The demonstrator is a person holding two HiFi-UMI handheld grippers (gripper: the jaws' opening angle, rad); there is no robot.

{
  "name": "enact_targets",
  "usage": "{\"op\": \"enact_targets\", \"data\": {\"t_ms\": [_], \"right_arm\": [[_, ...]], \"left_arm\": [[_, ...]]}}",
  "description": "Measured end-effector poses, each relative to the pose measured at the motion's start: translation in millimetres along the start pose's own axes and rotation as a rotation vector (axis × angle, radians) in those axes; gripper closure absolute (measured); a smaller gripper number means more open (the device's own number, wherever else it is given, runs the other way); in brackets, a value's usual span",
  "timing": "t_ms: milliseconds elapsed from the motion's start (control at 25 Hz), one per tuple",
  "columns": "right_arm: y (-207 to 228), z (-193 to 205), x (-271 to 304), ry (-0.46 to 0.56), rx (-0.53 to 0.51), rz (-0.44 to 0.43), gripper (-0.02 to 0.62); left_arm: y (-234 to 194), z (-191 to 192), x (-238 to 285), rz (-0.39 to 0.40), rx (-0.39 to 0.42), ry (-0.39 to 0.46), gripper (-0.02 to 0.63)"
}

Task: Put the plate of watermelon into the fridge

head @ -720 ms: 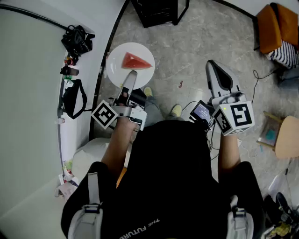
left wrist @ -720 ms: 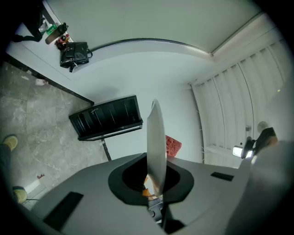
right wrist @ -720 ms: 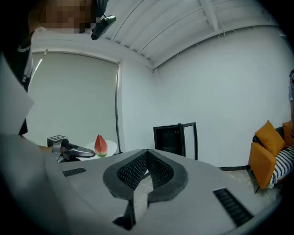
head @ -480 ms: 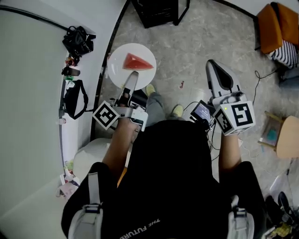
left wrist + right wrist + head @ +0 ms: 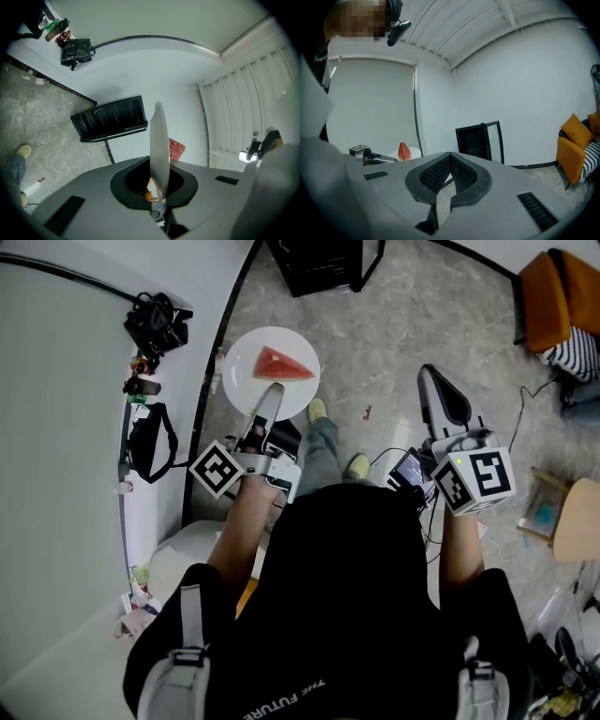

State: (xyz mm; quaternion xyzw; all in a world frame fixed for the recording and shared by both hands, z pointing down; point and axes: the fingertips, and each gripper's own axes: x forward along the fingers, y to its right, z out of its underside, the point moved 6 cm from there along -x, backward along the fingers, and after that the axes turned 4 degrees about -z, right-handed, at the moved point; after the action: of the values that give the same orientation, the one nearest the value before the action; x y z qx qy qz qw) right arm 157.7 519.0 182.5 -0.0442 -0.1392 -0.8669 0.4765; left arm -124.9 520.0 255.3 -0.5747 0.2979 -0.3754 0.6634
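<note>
A white plate (image 5: 272,371) carries a red watermelon wedge (image 5: 281,364) and hangs level above the grey floor. My left gripper (image 5: 270,395) is shut on the plate's near rim. In the left gripper view the plate (image 5: 159,140) shows edge-on between the jaws of the left gripper (image 5: 157,165), with the watermelon (image 5: 176,149) just behind it. My right gripper (image 5: 439,390) is held out to the right, shut and empty. The right gripper view shows the right gripper (image 5: 450,157) with its tips together, and the watermelon (image 5: 403,151) far to the left.
A small black cabinet (image 5: 314,263) stands ahead on the floor, seen as the cabinet (image 5: 110,118) and the cabinet (image 5: 480,139) with its door ajar. Black bags (image 5: 155,320) hang on the white wall at left. An orange chair (image 5: 553,296) is at far right. My shoes (image 5: 317,409) are below the plate.
The plate and left gripper have shifted slightly right and forward. My feet have stepped forward. The right gripper has drifted a little right.
</note>
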Motion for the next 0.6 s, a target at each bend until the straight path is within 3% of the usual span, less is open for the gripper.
{"op": "enact_targets", "data": {"t_ms": [200,600], "right_arm": [[2,10,17,-0.003,0.002,0.005,0.584],[44,-31,170,-0.100,0.025,-0.040,0.584]], "left_arm": [[-14,-10,10,0.000,0.002,-0.014,0.591],[-30,-115,115,-0.058,-0.035,-0.008,0.591]]}}
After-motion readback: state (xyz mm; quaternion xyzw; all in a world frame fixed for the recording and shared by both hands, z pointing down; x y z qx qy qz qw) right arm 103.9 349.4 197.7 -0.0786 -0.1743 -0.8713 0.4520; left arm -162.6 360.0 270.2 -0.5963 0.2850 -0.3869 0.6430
